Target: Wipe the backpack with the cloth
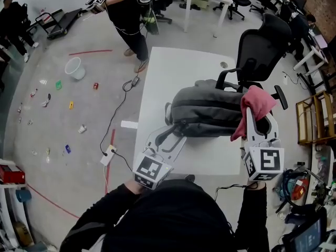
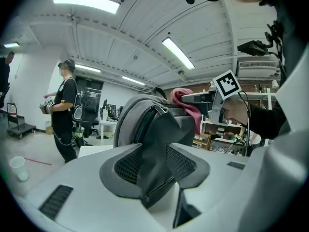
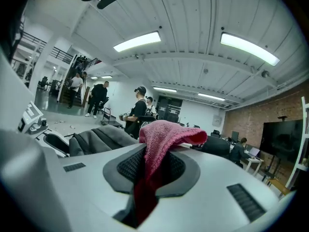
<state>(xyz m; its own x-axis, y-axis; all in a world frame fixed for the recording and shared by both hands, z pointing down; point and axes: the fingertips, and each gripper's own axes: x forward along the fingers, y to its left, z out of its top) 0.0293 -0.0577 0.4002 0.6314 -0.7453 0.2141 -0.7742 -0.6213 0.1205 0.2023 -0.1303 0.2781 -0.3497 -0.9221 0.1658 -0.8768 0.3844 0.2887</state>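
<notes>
Head view: past the person's dark sleeves (image 1: 157,219), the left gripper (image 1: 169,140) meets the near end of the grey backpack (image 1: 210,109), which lies on its side on the white table (image 1: 178,72). The right gripper (image 1: 257,127) holds the pink cloth (image 1: 255,104) at its right end.

Left gripper view: the jaws are partway open, clamped on a dark flap of the backpack, probably to steady it.

Right gripper view: the jaws are nearly together, pinching the cloth, with its bunched end free for wiping.
</notes>
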